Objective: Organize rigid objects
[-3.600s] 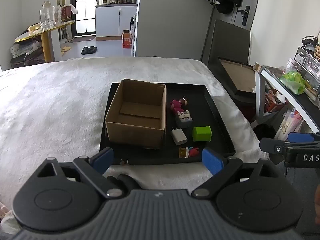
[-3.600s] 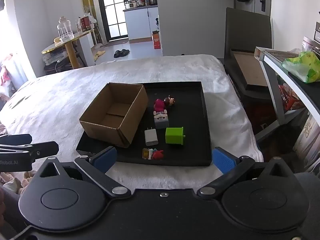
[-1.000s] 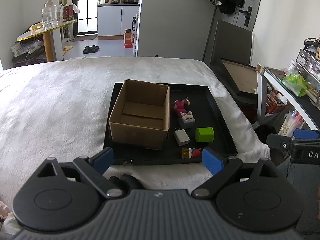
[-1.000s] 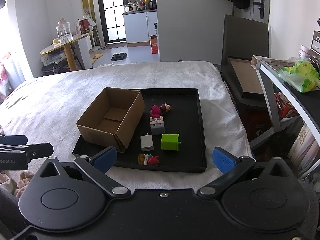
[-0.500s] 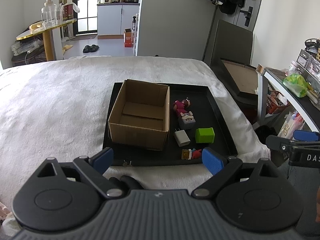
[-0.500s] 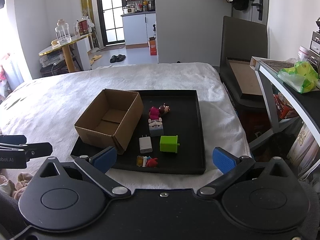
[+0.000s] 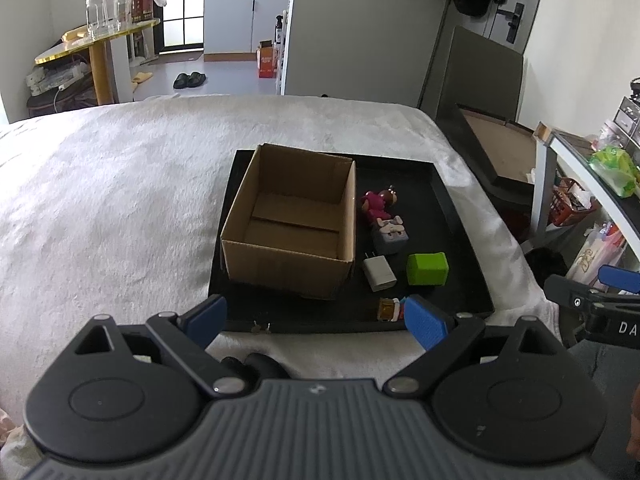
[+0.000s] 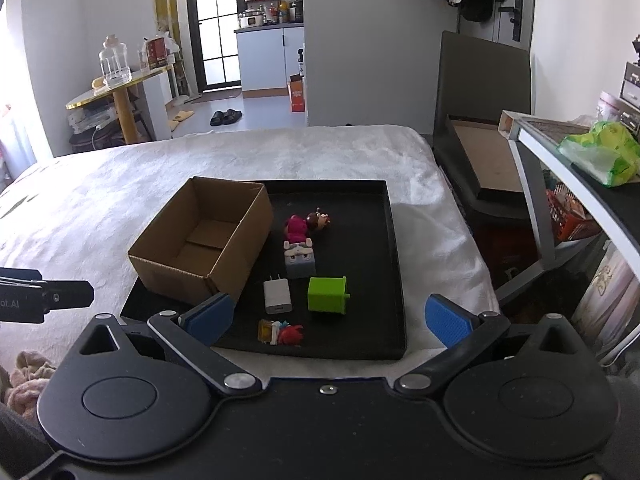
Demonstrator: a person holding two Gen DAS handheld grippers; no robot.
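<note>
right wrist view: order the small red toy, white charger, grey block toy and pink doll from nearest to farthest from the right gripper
1. Small red toy, at the black tray's near edge, closest to the right gripper.
2. White charger, just behind.
3. Grey block toy, mid-tray.
4. Pink doll, farthest back.

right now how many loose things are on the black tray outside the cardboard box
5, all right of the box: doll farthest, grey cube, white charger, green block, small red toy nearest. Box looks empty.

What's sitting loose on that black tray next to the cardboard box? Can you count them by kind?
Toy figures: 3 (pink doll, grey block-shaped animal, small red-and-yellow one)
White charger plug: 1
Green block: 1
Total: 5
</note>
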